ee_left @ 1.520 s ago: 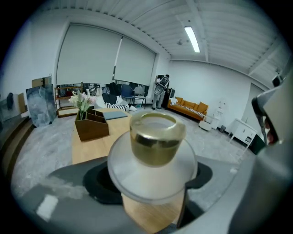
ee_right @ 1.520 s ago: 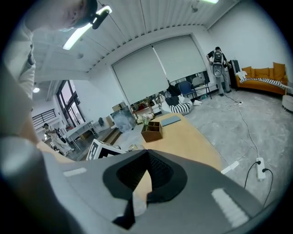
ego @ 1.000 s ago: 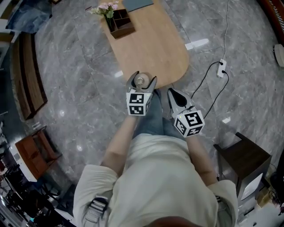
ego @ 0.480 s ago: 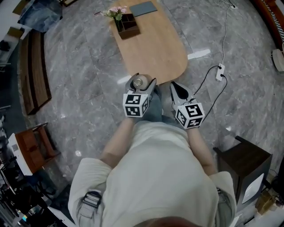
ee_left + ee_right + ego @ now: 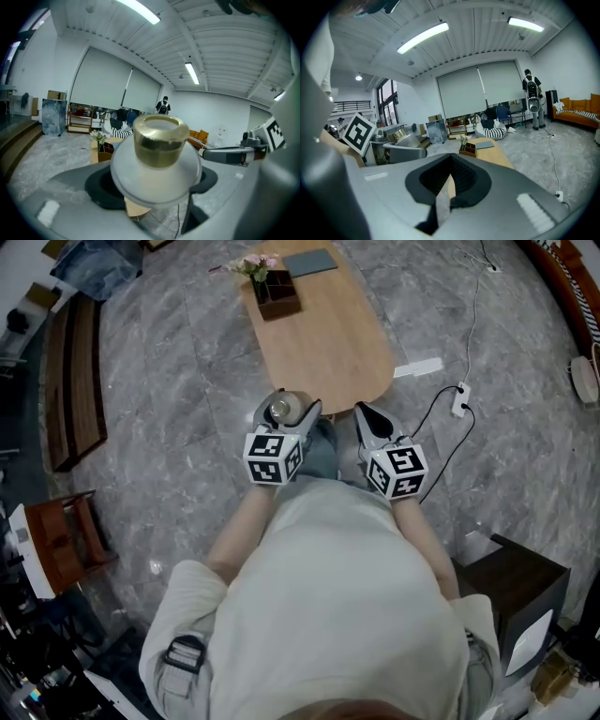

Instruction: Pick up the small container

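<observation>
Floor [image 5: 169, 427] of grey veined stone fills the head view, and the person [image 5: 328, 615] in a pale shirt covers the lower middle of it, hiding whatever lies beneath. The wooden table [image 5: 323, 343], a rounded oblong, runs from its near end, just ahead of the grippers, up to the top edge of the picture. A long dark bench [image 5: 80, 371] lies well to the table's left, partly cut off by the picture's edge. A dark side table [image 5: 511, 587] stands well off to the right, nearer the person than the wooden table.

The left gripper [image 5: 284, 413] sits at the table's near left corner, with its jaws closed on the small container [image 5: 281, 410]. In the left gripper view the small container [image 5: 157, 143] shows a gold cap above a white rounded body. Its lower part is hidden between the jaws, and I cannot tell whether it touches the table. The right gripper [image 5: 367, 418] is just off the table's near end. Its own view shows the right gripper [image 5: 450, 187] with jaws together and nothing between them.

At the table's far end stand a wooden organiser [image 5: 279, 294] with flowers [image 5: 255, 266] and a blue-grey pad [image 5: 312, 262]. What the organiser holds is too small to make out. A white power strip [image 5: 459, 401] lies on the floor to the right of the table's near end.
</observation>
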A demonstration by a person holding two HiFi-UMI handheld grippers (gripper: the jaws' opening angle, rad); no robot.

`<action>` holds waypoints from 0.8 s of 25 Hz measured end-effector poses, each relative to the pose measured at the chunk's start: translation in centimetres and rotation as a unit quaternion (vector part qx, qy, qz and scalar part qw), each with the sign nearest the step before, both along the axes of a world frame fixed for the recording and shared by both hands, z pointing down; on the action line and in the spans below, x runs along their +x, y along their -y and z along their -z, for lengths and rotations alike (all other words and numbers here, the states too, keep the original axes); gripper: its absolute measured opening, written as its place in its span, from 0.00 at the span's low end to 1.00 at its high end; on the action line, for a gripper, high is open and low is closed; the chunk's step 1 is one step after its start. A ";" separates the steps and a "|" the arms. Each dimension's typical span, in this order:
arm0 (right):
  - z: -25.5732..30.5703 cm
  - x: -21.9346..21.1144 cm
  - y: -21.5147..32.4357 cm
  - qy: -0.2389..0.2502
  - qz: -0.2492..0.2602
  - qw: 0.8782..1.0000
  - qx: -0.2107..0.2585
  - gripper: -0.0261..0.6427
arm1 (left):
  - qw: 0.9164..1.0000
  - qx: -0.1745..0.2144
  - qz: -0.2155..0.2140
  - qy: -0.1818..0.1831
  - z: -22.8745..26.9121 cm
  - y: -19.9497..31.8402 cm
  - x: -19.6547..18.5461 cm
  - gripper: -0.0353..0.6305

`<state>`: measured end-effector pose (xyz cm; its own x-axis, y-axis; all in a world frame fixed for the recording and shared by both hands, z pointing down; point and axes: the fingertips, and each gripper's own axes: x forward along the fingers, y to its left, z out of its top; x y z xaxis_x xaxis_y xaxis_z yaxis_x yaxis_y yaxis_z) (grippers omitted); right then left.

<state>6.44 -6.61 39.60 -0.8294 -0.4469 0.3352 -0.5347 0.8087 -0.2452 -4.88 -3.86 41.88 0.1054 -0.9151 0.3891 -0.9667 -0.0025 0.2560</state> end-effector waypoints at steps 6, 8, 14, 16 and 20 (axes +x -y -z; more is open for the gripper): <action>0.7 -0.1 -0.1 0.006 0.005 1.000 0.015 0.04 | 1.000 0.012 0.009 0.001 1.1 -1.3 -0.2 0.58; 0.7 0.0 -0.2 -0.002 0.006 1.000 0.023 0.04 | 1.000 0.016 0.014 -0.001 1.2 -1.6 -0.2 0.58; 0.9 0.7 0.3 -0.016 -0.004 0.999 0.044 0.03 | 1.000 0.017 0.011 -0.001 1.1 -1.1 0.2 0.58; 0.9 1.0 0.2 -0.016 -0.005 0.999 0.043 0.03 | 1.000 0.015 0.010 -0.002 1.1 -1.1 0.5 0.58; 0.9 1.2 0.2 -0.016 -0.005 0.999 0.041 0.03 | 1.000 0.015 0.008 -0.005 1.3 -0.6 0.7 0.58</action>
